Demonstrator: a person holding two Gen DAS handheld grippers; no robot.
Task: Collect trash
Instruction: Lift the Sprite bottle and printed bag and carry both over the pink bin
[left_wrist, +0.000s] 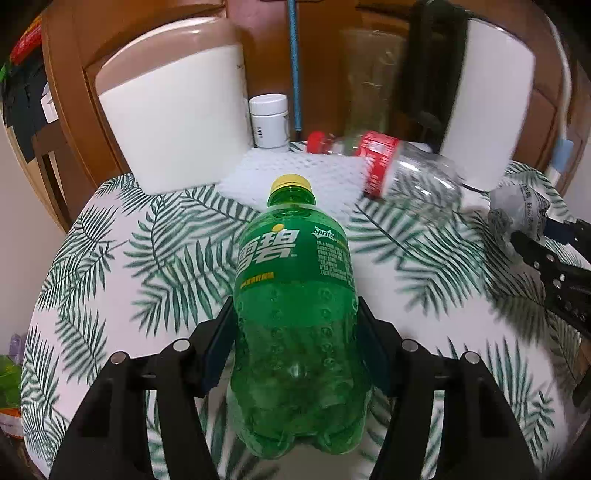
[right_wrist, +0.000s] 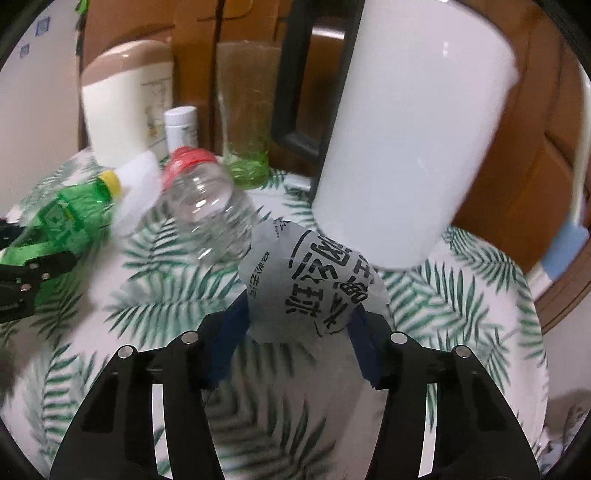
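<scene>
My left gripper is shut on a green Sprite bottle with a yellow cap, held above the leaf-print table. My right gripper is shut on a crumpled grey paper wrapper with black print. A clear empty bottle with a red cap and red label lies on its side at the back of the table; it also shows in the right wrist view. The Sprite bottle and left gripper show at the left of the right wrist view. The wrapper shows at the right of the left wrist view.
A white and tan container, a small white pill bottle, a green-based glass and a tall white jug stand at the back. A white foam net lies on the table. Wooden chairs stand behind.
</scene>
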